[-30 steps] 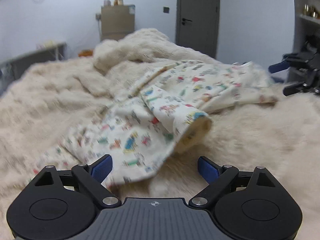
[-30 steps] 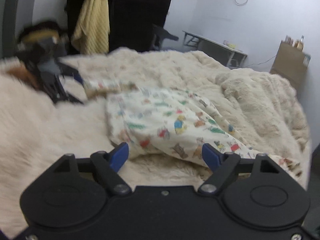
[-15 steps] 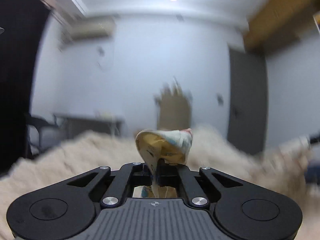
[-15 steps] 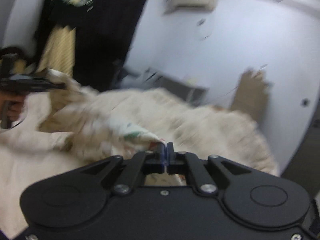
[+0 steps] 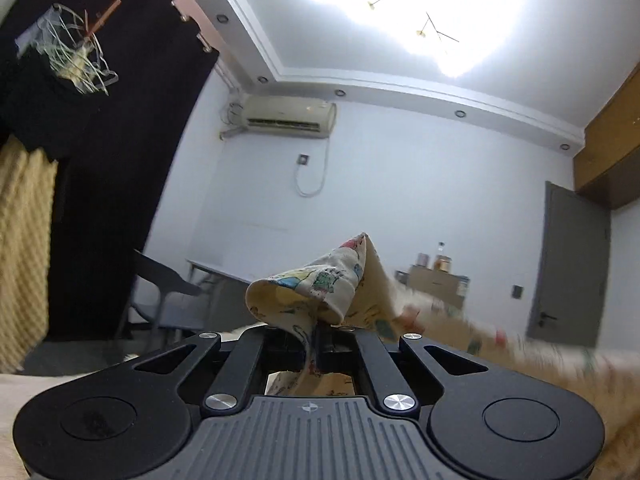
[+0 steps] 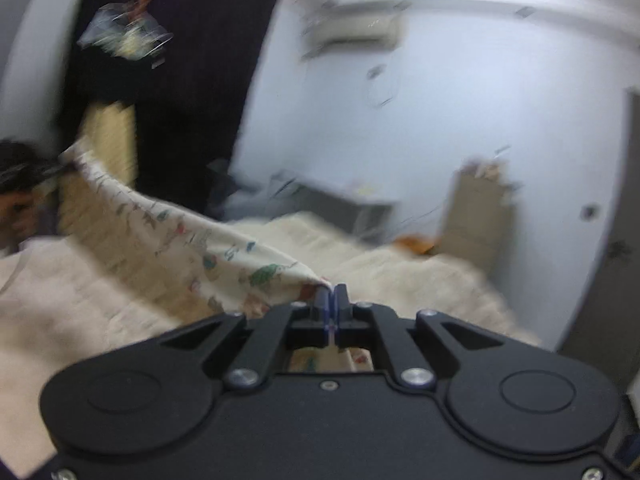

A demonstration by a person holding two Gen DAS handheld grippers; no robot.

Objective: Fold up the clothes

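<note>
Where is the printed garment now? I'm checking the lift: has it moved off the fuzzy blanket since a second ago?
Yes. The printed garment has gone up: it lay on the fuzzy blanket; now it hangs stretched above it.

A cream garment (image 6: 192, 248) printed with small coloured cartoon figures hangs stretched in the air above the fluffy cream bed (image 6: 400, 272). One puckered, cuff-like end (image 5: 316, 292) curls upward; the far length is blurred.

I count one printed garment (image 5: 320, 284) pinched between my jaws, two grippers, one fluffy blanket (image 6: 392, 264) beyond them.
</note>
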